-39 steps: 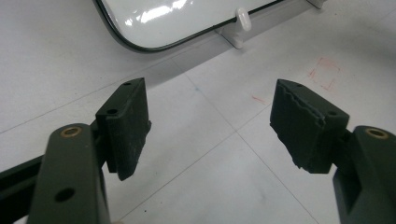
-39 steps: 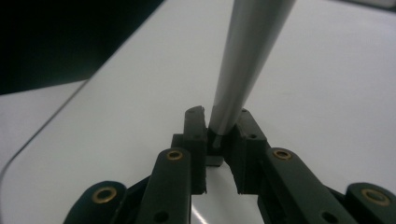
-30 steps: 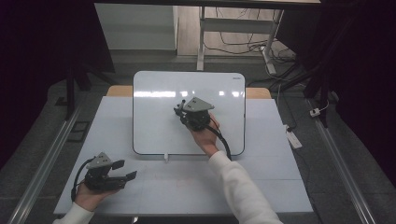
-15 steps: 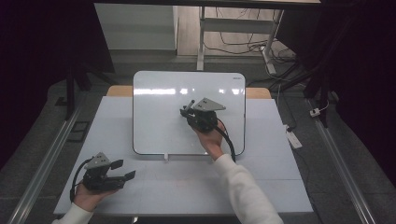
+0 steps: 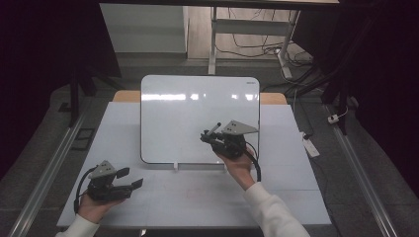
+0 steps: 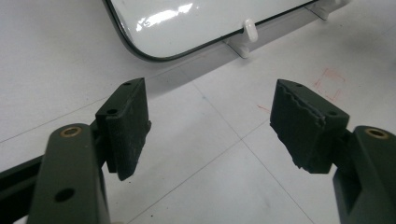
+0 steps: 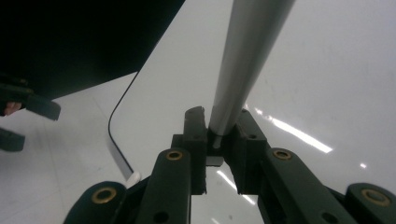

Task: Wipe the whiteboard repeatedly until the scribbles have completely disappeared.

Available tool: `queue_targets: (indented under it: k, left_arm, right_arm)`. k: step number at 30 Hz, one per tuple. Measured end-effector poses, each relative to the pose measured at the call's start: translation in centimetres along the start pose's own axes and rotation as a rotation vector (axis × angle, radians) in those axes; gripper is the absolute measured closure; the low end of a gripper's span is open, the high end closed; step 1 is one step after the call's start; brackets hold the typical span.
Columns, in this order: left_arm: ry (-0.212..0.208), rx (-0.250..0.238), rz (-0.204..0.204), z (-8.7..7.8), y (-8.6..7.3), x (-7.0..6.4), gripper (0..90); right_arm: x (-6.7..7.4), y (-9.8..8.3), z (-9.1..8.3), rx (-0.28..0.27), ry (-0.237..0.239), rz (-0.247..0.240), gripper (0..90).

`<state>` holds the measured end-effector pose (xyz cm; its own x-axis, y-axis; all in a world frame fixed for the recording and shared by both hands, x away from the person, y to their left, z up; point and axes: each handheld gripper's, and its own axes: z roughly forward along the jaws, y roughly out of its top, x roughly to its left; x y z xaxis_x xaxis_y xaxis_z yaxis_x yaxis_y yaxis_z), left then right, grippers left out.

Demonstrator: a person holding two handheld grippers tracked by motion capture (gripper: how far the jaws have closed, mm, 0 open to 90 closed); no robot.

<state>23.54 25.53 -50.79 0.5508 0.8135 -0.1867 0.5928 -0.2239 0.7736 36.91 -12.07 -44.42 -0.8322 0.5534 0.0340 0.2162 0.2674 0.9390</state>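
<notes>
Step in hand: the right gripper (image 5: 211, 136) is carrying a slim grey round-bodied marker pen (image 7: 247, 60) over the glossy white rounded-corner whiteboard (image 5: 188, 118), seemingly to write or draw on it
Tool state, right: its black jaws are pressed together, pinching the pen's lower end between ribbed pads; the shaft is rising up and away in the right gripper view
Tool state, left: the left gripper (image 6: 212, 126) is resting with jaws spread wide, nothing between them, at the near left of the pale grey tabletop (image 5: 296, 197)
Where the pen is: above the board's right half, near its lower edge
Doing it well: keeping the pinch firm so the smooth barrel is not twisting; lowering the tip gently and squarely, since the slick surface is giving little friction; steadying the board with the free gripper may help
Materials: board is shiny, mirroring ceiling lights, with a thin dark rim and small white plastic clips (image 6: 250, 29) along its near edge
Table: matt, jointed in panels, faint red marks (image 6: 329, 81) showing
</notes>
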Motion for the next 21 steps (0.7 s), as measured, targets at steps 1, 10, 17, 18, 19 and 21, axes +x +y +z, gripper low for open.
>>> queue_targets:
  k: [1, 10, 17, 18, 19, 21]
  left_arm:
    - [0.001, -0.001, 0.000, 0.0, 0.0, 0.0, 28.8]
    - [-0.006, -0.038, 0.006, 0.0, 0.7, -0.7, 28.8]
    - [-0.013, -0.076, 0.025, -0.1, 1.6, -1.5, 28.8]
    - [-0.012, -0.077, 0.024, 0.0, 1.7, -1.6, 28.8]
    - [-0.013, -0.079, 0.027, 0.1, 1.9, -1.8, 28.8]
    - [-0.018, -0.089, 0.044, 0.2, 2.5, -2.3, 28.8]
  right_arm:
    - [0.0, -0.2, -0.2, 0.003, -0.001, 0.001, 77.4]
    - [1.3, -2.3, -1.9, 0.056, 0.044, 0.016, 77.4]
    - [2.5, -3.6, -2.8, 0.071, 0.093, 0.031, 77.3]
    - [2.6, -3.8, -2.9, 0.073, 0.096, 0.032, 77.3]
    - [2.7, -3.9, -3.0, 0.077, 0.101, 0.033, 77.3]
    - [2.9, -4.2, -3.0, 0.086, 0.112, 0.035, 77.3]
